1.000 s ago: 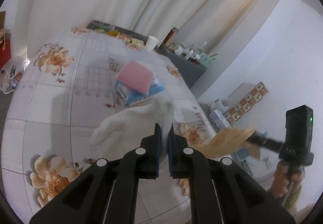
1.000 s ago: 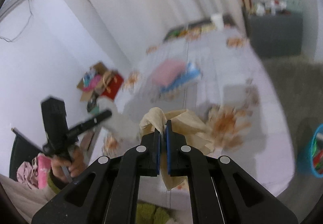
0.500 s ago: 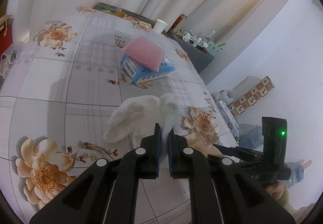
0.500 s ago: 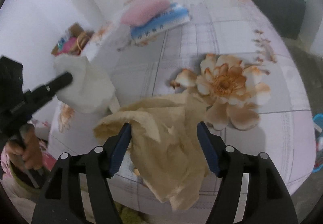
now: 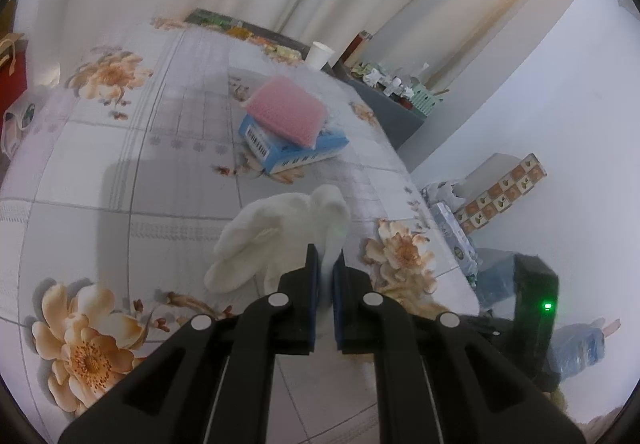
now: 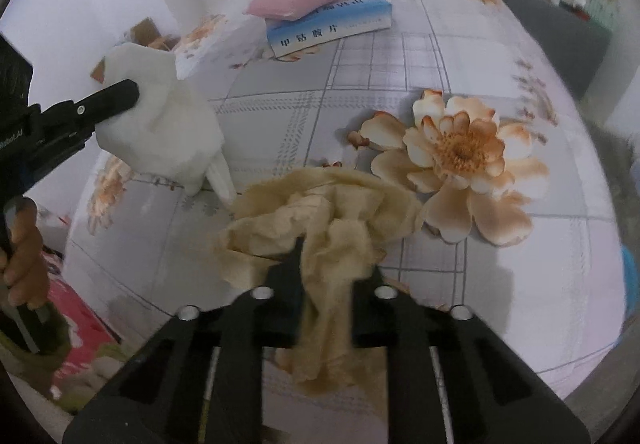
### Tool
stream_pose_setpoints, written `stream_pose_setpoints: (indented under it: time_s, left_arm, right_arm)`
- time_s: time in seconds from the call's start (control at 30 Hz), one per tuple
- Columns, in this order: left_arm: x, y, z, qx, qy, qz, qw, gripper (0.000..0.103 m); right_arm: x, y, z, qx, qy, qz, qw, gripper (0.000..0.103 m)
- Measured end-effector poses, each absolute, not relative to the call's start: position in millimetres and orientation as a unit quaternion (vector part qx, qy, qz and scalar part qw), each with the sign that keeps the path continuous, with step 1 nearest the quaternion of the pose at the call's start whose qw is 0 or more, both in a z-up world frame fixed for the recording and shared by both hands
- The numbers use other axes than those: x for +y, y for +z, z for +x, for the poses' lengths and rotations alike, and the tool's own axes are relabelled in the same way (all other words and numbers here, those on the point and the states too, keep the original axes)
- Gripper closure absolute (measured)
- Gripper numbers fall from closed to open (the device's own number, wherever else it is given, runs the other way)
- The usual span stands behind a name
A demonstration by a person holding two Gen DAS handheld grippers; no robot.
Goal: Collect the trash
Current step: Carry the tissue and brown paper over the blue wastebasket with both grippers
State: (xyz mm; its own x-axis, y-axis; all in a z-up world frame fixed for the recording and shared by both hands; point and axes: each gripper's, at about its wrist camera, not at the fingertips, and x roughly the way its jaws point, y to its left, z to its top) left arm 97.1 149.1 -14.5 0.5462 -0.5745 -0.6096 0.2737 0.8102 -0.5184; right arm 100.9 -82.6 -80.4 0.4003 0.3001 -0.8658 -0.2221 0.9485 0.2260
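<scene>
— Trash first: we have two pieces, a white tissue (image 5: pixel 280 232) and a crumpled tan paper (image 6: pixel 328 220).

— The white one hangs clear of the flowered tabletop (image 5: pixel 120 148), pinched in our left tongs (image 5: pixel 326 276), which are clenched on it.

— And the tan one? It lies on the tabletop near the front edge, beside the big printed flower.

— Our right tongs (image 6: pixel 326 272) have just been closing, with the paper bunched between them; they look clamped on a fold (the wad hides the pads).

— We judge the low, steep hold is there to bite deep into loose paper.

— The pink pad (image 5: pixel 286 112) on the blue box (image 5: pixel 296 152) sits well apart, untouched.
</scene>
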Motion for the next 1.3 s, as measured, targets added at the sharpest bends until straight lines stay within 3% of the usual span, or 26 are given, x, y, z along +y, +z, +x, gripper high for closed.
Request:
stream_pose_setpoints:
  time_s: [0.4,0.87,1.1,1.3]
  left_arm:
    - [110,45,99,0.364,-0.316,-0.167,0.860,0.097]
    - [-104,102,119,0.363,-0.506,-0.077,0.779,0.097]
    - [-271,79,127,0.422,-0.572,-0.009,0.703,0.097]
    - [-392,10,133,0.503,-0.568,0.041,0.650,0.097]
  right_arm:
    - [-140,-50,81,0.470,0.140,0.150,0.859,0.099]
    - [-328,-6,12,0.340,-0.042,0.296,0.892,0.099]
    - [-446,-39,-37,0.310,-0.171,0.394,0.848,0.099]
    - [-524,-95,-42,0.323,-0.223,0.461,0.796,0.099]
